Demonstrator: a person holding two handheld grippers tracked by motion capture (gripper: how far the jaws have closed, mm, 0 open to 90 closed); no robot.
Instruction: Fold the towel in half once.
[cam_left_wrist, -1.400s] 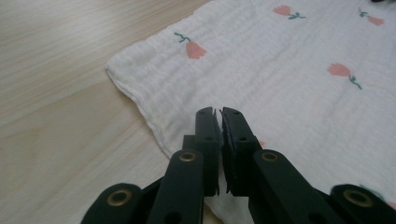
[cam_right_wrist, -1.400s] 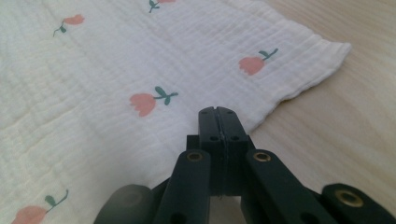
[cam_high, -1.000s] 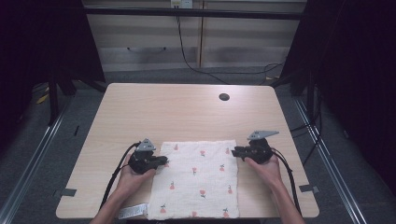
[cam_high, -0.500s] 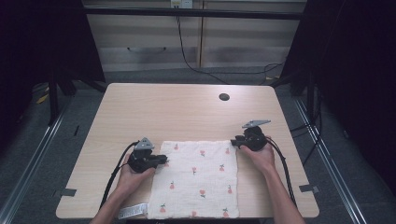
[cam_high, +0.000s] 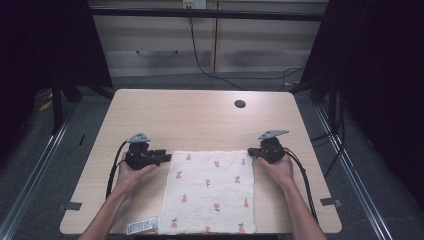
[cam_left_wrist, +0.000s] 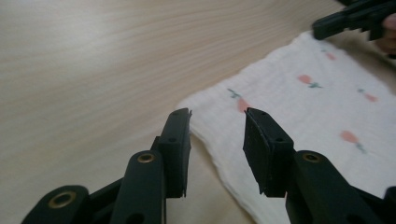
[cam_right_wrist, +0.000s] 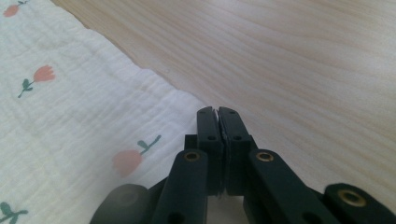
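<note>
From above, a folded white cloth (cam_high: 209, 195) printed with small flowers lies flat at the near edge of the wooden table (cam_high: 200, 120). The left gripper (cam_high: 161, 157) sits just beside its far left corner, the right gripper (cam_high: 252, 153) at its far right corner. Along the left gripper (cam_left_wrist: 217, 122), the jaws have just been opening and stand apart with the cloth's corner below the gap, the pads clear of it. Along the right gripper (cam_right_wrist: 217, 112), the jaws have just closed; whether they pinch the cloth's edge (cam_right_wrist: 93, 116) I cannot tell.

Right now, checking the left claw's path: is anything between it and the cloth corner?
Nothing visible does. The left claw, jaws just opened and gripping nothing, points straight at the cloth corner across bare table.
</note>
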